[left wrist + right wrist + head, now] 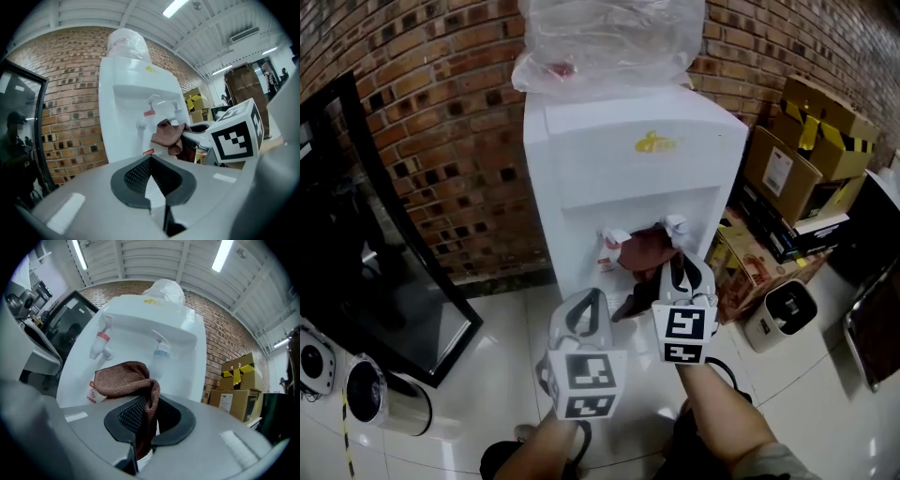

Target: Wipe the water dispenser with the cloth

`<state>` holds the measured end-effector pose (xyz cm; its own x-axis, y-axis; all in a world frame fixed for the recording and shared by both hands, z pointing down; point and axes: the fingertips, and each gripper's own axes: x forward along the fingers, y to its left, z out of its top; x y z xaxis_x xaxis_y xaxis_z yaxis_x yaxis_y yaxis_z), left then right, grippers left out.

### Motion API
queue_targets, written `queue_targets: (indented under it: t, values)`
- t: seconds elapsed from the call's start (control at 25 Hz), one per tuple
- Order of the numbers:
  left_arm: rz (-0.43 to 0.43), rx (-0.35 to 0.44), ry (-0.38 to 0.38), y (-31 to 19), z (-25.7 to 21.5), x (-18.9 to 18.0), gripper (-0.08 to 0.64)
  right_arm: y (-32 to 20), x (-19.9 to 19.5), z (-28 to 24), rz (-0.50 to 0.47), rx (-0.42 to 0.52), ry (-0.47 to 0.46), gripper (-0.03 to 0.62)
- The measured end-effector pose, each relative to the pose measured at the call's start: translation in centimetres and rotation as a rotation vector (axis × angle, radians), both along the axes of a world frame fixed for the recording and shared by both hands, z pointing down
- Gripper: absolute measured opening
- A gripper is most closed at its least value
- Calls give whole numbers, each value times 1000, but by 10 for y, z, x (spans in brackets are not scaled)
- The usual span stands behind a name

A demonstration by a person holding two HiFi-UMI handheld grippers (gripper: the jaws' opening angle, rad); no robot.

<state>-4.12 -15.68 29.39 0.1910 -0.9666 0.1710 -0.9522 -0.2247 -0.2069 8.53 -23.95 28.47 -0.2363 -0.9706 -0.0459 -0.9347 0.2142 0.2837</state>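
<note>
Cloth (123, 379) pinched in right tongs (142, 425) hangs before water dispenser (628, 169); left tongs (151, 180) pressed together.

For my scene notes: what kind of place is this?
Probably a workshop or storeroom: a bare brick wall, stacked cardboard boxes, and a ribbed ceiling with strip lights.

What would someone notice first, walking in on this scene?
A white water dispenser stands against the brick wall, a crumpled clear plastic bag over its top. Just in front of its taps, the right gripper holds a reddish-brown cloth clamped in its jaws, while the left gripper hangs empty beside it.
</note>
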Motion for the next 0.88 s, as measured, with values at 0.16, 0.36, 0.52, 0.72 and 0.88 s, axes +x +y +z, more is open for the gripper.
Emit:
queue_targets:
  t: [0.16, 0.36, 0.52, 0.72, 0.88]
  values:
    - [28, -3, 7, -5, 1, 17, 0, -5, 31, -3, 60, -5, -4, 49]
    - [63, -1, 13, -13, 2, 38, 0, -3, 59, -19, 94, 25, -28, 49]
    - [102, -8, 16, -17, 6, 61, 0, 5, 71, -38, 110, 93, -14, 49]
    - [143, -8, 16, -20, 9, 84, 0, 5, 109, -50, 172, 122, -45, 49]
    - [162, -17, 28, -24, 15, 101, 0, -1, 120, -43, 178, 100, -38, 49]
